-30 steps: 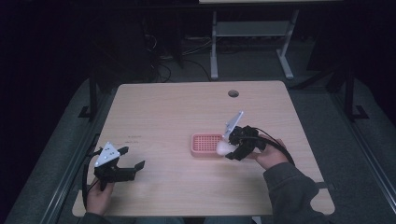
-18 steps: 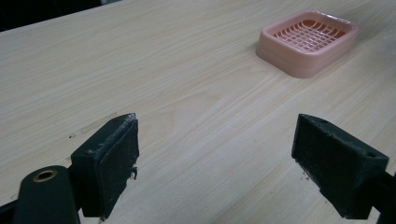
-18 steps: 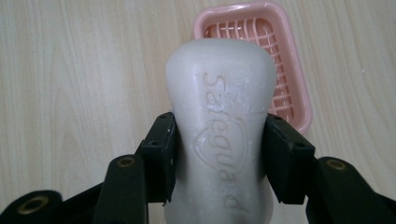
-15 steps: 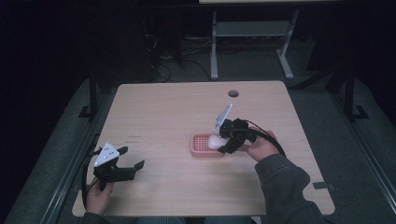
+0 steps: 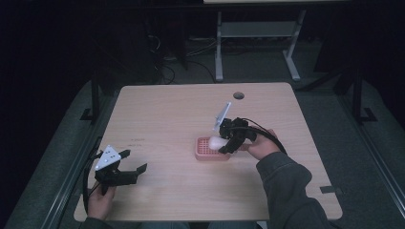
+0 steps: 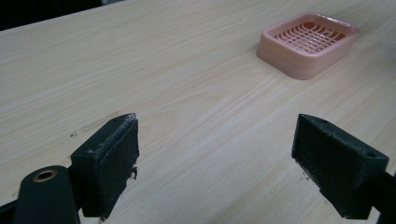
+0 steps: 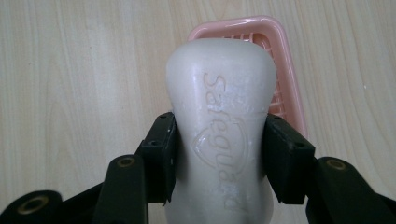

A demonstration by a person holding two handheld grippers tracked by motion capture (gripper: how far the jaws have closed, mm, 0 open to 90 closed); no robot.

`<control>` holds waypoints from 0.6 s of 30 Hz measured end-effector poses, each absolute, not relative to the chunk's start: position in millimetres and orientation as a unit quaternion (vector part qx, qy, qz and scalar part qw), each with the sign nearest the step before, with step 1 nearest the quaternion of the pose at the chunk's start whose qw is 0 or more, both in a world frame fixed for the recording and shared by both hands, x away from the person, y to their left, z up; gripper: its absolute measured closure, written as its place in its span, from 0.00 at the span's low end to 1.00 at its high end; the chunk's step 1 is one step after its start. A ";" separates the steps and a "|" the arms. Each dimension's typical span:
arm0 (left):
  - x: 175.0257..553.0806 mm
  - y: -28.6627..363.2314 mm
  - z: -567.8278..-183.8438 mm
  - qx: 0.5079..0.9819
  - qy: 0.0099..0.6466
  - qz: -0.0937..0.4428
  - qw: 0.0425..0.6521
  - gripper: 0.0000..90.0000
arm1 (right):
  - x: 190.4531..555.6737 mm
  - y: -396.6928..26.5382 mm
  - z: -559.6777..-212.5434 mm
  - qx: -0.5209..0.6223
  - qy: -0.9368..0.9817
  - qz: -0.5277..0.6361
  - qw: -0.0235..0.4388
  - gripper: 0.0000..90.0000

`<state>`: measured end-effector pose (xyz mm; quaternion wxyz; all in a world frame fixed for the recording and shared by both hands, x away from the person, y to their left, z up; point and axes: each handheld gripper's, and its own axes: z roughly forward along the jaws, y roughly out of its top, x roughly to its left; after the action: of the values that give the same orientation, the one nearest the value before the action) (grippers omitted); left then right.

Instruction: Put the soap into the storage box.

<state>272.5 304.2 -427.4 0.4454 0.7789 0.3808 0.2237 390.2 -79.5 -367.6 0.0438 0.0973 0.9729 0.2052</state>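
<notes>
Your right hand-held gripper (image 7: 217, 140) clamps the white soap bar (image 7: 219, 126) just above the pink soap dish (image 5: 210, 149), mid-counter. Centre the bar over the grid, lower it flat, then release. Your left hand-held gripper (image 6: 215, 163) rests wide open near the counter's front-left corner.

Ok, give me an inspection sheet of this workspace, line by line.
Surface: light wood table with a round hole near its far edge.
Job's things: white soap bar held above the pink soap dish; the dish tray holds nothing.
Clutter: nothing seen.
Grippers: right gripper shut on the soap bar, its fingers pressing both sides; left gripper open, holding nothing, low over the near left of the table.
Cables: a black cable loops from the right gripper over the hand.
Surroundings: dark floor, a grey desk frame beyond the table.
</notes>
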 end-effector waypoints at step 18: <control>271.8 306.2 -426.9 0.775 0.384 0.225 0.449 0.16 | 410.4 -52.1 -376.5 0.083 0.977 0.195 0.031 0.54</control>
<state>271.8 306.2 -426.9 0.4490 0.7751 0.3836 0.2248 410.4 -52.1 -376.5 0.0312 0.0830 0.9768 0.1951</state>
